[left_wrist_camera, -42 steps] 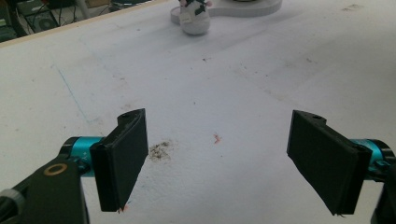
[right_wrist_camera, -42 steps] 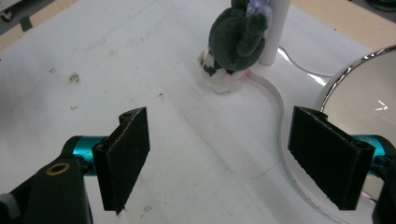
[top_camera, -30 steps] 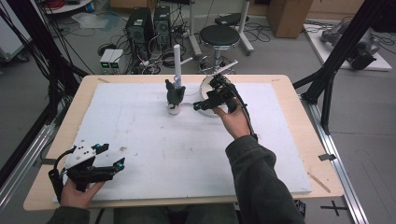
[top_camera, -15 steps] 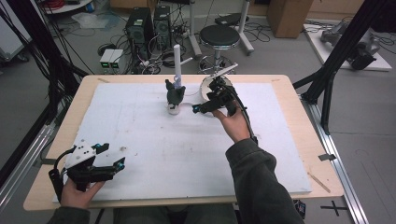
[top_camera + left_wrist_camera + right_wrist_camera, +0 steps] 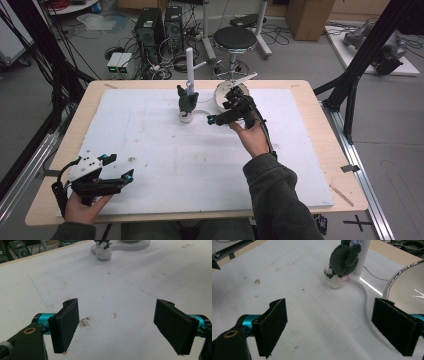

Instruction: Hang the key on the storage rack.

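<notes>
A small dark-grey and white plush toy [image 5: 187, 102] sits against a white upright post [image 5: 190, 62] at the back middle of the white board. The toy [image 5: 342, 262] is ahead of my right gripper [image 5: 332, 315], a short way off. That right gripper [image 5: 220, 114] hovers just right of the toy, beside a round shiny dish [image 5: 222, 95] on the post's white base. Its jaws have just been opening and stand wide apart with nothing between them. My left gripper [image 5: 121, 166] rests at the front left, open and empty; from it [image 5: 117, 312] the toy [image 5: 103, 251] is far off.
A white foam board [image 5: 150, 135] covers most of the wooden table [image 5: 320, 130]. The dish [image 5: 409, 287] and the curved white base [image 5: 362, 290] lie close on the right gripper's right. Black frame legs stand at both table sides; a stool and computers are behind.
The right hand has shifted only slightly beside the dish. The left gripper has kept still.
</notes>
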